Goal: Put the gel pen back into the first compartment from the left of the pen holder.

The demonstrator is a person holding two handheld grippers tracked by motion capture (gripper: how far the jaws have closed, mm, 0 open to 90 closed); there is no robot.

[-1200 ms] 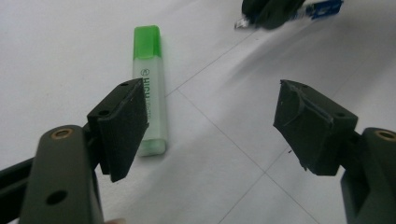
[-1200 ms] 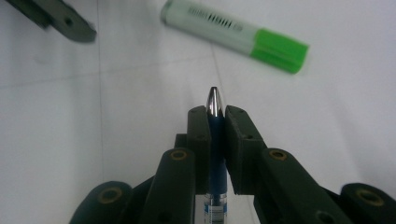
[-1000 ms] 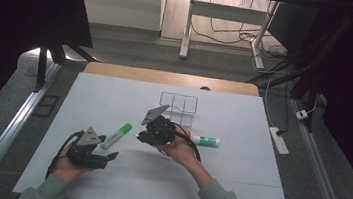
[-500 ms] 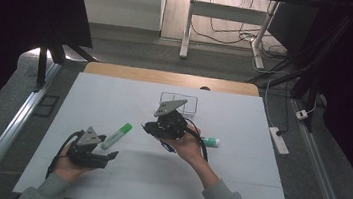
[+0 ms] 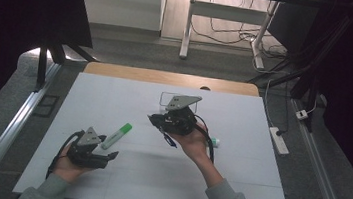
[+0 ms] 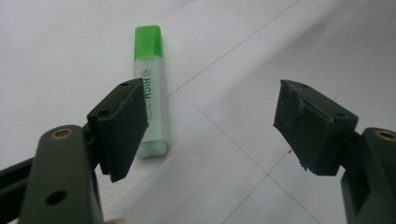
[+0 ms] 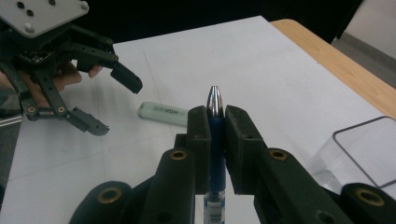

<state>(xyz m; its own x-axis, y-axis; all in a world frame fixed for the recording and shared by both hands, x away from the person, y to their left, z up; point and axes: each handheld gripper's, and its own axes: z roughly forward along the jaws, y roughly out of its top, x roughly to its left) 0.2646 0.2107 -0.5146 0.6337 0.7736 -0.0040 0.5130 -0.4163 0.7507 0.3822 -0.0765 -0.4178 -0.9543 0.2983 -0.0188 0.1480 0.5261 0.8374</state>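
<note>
High view looks down from above; both claw views sit close, sharing the green highlighter (image 6: 150, 88).

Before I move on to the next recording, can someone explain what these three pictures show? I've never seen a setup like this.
No robot here: a person holds a hand-held claw in each hand at a white table. One picture looks down from above the table; the other two come from cameras riding on each claw, looking along its black jaws.

The right claw is shut on a blue pen with a silver tip, held up off the table. The left claw is open and holds nothing; it rests low beside a green highlighter lying flat. A clear box stands near the far edge, and another marker peeks out behind the right hand.
</note>
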